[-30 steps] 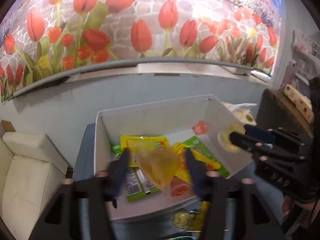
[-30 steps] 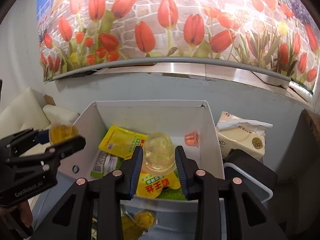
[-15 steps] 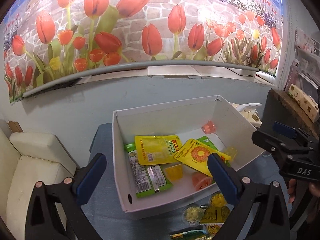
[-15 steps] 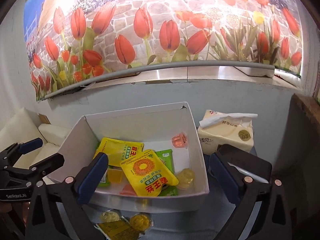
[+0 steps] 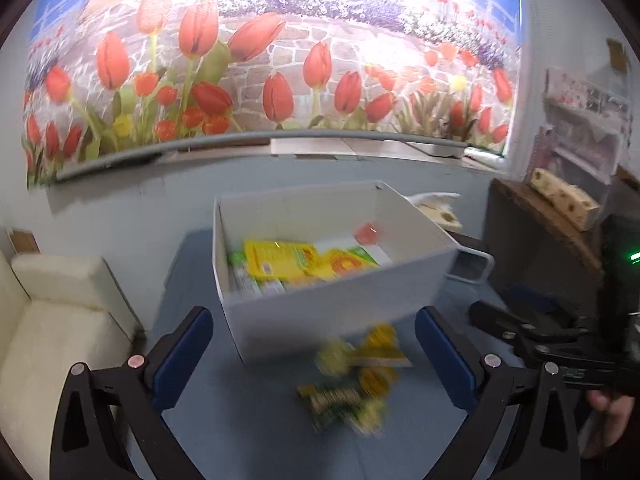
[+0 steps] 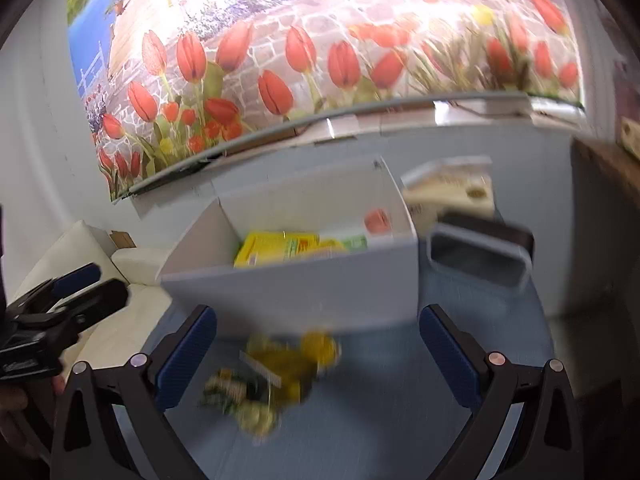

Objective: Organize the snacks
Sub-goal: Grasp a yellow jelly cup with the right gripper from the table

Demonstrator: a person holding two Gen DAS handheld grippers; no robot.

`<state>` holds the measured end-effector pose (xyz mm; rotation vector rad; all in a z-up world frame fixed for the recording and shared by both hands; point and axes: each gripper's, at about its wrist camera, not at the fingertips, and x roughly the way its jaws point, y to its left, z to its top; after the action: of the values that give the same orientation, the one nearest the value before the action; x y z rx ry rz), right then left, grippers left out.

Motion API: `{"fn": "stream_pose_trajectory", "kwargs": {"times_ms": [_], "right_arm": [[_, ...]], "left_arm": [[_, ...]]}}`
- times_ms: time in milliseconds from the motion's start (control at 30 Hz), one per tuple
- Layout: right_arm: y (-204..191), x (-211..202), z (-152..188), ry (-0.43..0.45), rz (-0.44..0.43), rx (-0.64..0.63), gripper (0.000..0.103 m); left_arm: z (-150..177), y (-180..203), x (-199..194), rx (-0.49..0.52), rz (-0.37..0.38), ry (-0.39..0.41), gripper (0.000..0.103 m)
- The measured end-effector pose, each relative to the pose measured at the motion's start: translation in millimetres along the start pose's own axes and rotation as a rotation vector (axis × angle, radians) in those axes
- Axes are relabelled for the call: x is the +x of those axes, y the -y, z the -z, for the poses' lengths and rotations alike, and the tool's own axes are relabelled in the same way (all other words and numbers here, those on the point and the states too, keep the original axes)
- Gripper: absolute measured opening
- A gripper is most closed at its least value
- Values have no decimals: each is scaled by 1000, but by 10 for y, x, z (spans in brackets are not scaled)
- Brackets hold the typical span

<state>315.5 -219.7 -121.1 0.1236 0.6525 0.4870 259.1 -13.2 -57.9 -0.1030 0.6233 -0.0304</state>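
While its jaws, just opened, stand wide apart and empty, the left gripper point(image 5: 312, 348) hangs before the box point(image 5: 340, 304); the right gripper point(image 6: 318, 344) matches. Loose snacks point(image 5: 354, 380) lie just before the box, packets point(image 5: 296, 258) inside.

Both wrist views are fisheye, with straight lines bowed and black vignette filling the corners. The top of the tulip mural point(image 5: 280, 60) is blown out to white glare far ahead of each gripper, strongest in the right wrist view. Below it the light is dimmer and even, with soft shadow under the white box point(image 5: 332, 304). Motion blur smears the loose snack packets point(image 5: 356, 376) lying between the wide-set blue pads point(image 6: 188, 356), so their print is unreadable. The box edges and the tissue pack point(image 6: 452, 188) beyond are also streaked.
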Motion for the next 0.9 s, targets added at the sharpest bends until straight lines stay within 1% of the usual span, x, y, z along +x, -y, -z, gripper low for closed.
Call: {"fn": "stream_pose_trajectory", "kwargs": {"times_ms": [67, 133, 267, 400, 500, 567, 667, 733, 800, 867, 900], "right_arm": [[20, -17, 191, -33, 7, 10, 103], [18, 3, 337, -61, 5, 10, 103], [-13, 149, 448, -100, 18, 1, 103], [-58, 385, 388, -117, 26, 8, 103], [-45, 644, 296, -152, 30, 47, 103], [-43, 809, 211, -165, 52, 63, 103], [-69, 1028, 104, -185, 68, 61, 103], [-126, 1156, 47, -192, 92, 38, 102], [-171, 1234, 27, -201, 109, 20, 98], [-219, 1325, 38, -227, 131, 10, 84], [-239, 1369, 48, -240, 137, 7, 80]], "left_arm": [[176, 10, -103, -25, 19, -2, 103], [377, 39, -187, -37, 12, -13, 103], [567, 97, -223, -29, 18, -36, 103], [626, 118, -217, -43, 47, -57, 103], [646, 122, -206, -42, 40, -55, 103], [658, 99, -191, -43, 48, -59, 103], [684, 74, -148, -44, 46, -68, 103], [703, 28, -110, -60, 52, -79, 103], [726, -26, -74, -67, 45, -88, 103], [744, -57, -55, -75, 42, -91, 103], [748, -79, -41, -81, 43, -94, 103]]}}
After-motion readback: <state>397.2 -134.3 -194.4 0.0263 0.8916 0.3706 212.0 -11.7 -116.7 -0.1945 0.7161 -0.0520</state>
